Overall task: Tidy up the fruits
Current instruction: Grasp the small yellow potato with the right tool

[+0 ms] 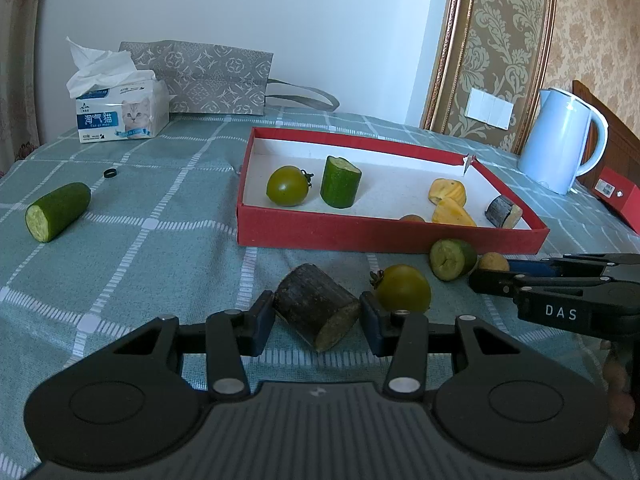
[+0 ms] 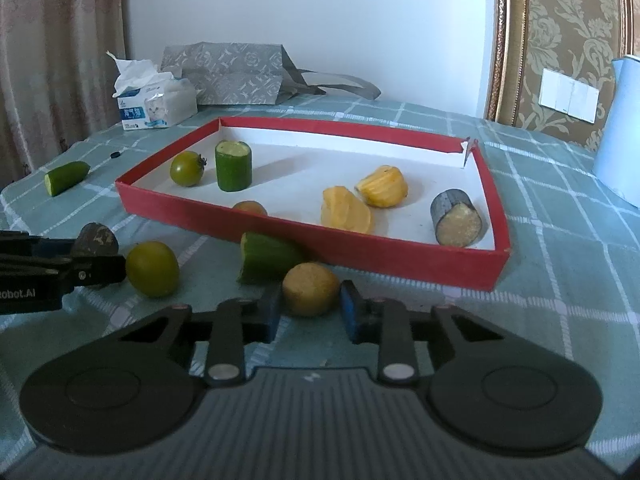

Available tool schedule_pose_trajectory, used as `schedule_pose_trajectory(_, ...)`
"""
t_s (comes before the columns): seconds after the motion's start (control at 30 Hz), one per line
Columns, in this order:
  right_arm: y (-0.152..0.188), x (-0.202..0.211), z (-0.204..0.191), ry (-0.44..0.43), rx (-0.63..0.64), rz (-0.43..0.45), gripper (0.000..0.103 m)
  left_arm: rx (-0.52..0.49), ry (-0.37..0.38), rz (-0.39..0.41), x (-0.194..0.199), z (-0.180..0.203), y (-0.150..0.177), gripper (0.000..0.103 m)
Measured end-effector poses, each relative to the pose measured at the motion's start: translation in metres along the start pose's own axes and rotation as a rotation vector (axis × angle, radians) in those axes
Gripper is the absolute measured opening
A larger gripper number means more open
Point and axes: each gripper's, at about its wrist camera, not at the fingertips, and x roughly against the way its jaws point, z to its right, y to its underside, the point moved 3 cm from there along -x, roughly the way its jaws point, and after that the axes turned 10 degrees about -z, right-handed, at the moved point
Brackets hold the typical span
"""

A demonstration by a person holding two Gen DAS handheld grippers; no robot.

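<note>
Two tools clamped: sugarcane | longan | tray: six pieces

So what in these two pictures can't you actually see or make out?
- Small brown fruit in the red box: both views, the box's near wall hides all but its top.
- Kettle: right wrist view, cut off by the right edge.
- Tiny black ring on the cloth: too small to identify.
- Person's hand: left wrist view, only a blurred sliver at the right edge.
</note>
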Motion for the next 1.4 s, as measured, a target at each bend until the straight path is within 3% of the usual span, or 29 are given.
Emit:
schedule_pose_trajectory(0.37, 0.010, 0.017, 0.005, 0.046, -0.002, 0.045, 0.029, 0.002, 0.001, 0.000, 0.000, 0.000, 0.000, 0.045)
schedule_pose_trajectory(0.7, 0.019, 0.021, 0.016, 0.050, -0.053, 0.024, 0.029, -0.002, -0.049, 0.000, 0.000, 0.002, 0.000, 0.045)
schedule_pose_trajectory(1.4, 0.021, 0.021, 0.020, 0.044, -0.080, 0.010, 0.029, -0.018, -0.073, -0.004, -0.002, 0.002, -0.002, 0.045)
